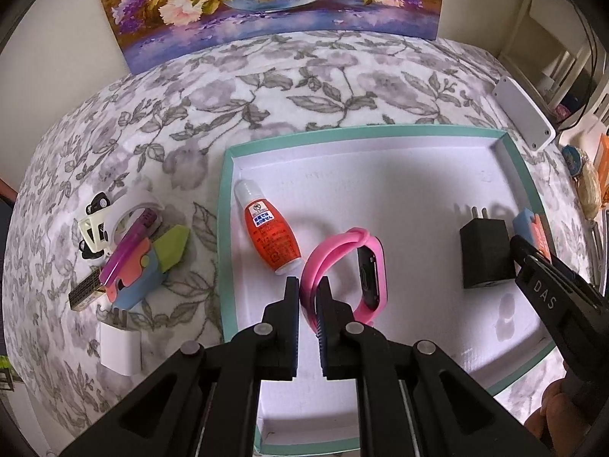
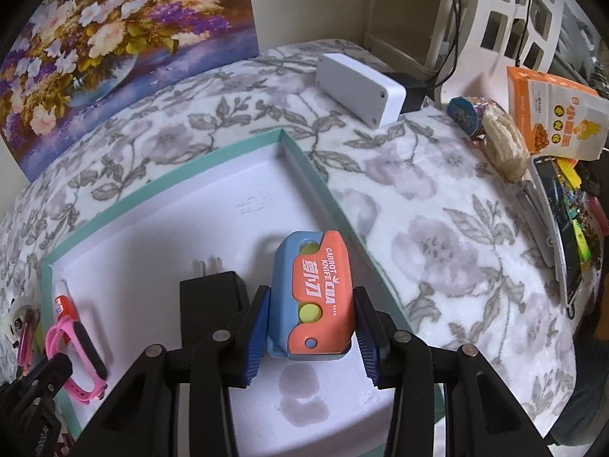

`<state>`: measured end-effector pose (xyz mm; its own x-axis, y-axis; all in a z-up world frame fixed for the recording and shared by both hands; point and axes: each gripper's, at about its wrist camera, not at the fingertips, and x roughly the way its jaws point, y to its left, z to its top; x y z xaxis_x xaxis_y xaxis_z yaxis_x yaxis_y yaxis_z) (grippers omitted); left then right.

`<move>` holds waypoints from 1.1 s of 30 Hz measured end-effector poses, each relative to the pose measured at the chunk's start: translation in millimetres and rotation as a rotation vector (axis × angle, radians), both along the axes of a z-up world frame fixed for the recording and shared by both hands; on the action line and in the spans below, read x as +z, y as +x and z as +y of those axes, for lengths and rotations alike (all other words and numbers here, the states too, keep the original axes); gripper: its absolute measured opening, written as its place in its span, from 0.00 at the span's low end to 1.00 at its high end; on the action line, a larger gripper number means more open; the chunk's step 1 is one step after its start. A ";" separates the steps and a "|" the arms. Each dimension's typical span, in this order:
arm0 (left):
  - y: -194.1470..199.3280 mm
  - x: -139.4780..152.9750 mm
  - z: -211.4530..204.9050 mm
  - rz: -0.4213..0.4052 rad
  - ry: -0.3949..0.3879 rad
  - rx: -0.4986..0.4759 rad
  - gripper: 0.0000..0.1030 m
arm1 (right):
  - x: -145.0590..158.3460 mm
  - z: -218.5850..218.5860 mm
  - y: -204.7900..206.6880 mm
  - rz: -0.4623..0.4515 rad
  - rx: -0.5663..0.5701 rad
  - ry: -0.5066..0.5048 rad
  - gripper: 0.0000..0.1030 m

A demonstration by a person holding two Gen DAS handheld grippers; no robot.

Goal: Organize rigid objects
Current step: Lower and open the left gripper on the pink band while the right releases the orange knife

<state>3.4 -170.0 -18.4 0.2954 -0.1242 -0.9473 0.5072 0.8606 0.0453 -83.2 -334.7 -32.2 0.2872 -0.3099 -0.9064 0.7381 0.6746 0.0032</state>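
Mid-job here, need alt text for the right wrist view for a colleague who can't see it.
The right gripper is shut on a blue-and-orange toy carrot knife, held over the white floor of a teal-rimmed tray. A black plug adapter sits just left of it in the tray, which rests on a grey floral cloth.

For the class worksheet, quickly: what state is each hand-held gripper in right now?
Left hand-held gripper: closed on the pink rubber wristband.
Right hand-held gripper: closed on the blue-and-orange plastic carrot knife toy.
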 end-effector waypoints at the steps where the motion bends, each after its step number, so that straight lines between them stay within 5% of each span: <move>1: -0.2 -0.8 -0.6 0.002 0.003 -0.004 0.09 | -0.5 0.6 0.7 -0.001 0.005 0.005 0.44; 16: 0.7 -5.0 -0.1 0.009 0.023 -0.004 0.11 | -3.1 2.7 4.0 -0.001 0.026 0.028 0.44; 20: 0.6 -3.3 -1.0 -0.007 0.034 -0.007 0.40 | -3.1 3.3 4.4 -0.004 0.027 0.026 0.44; 28: 1.0 -2.2 -1.4 -0.023 0.050 -0.005 0.48 | -1.8 7.3 8.0 0.006 0.048 0.000 0.52; 33: 4.0 0.5 3.0 -0.039 0.053 0.018 0.72 | 0.2 6.8 6.9 0.008 0.044 -0.021 0.59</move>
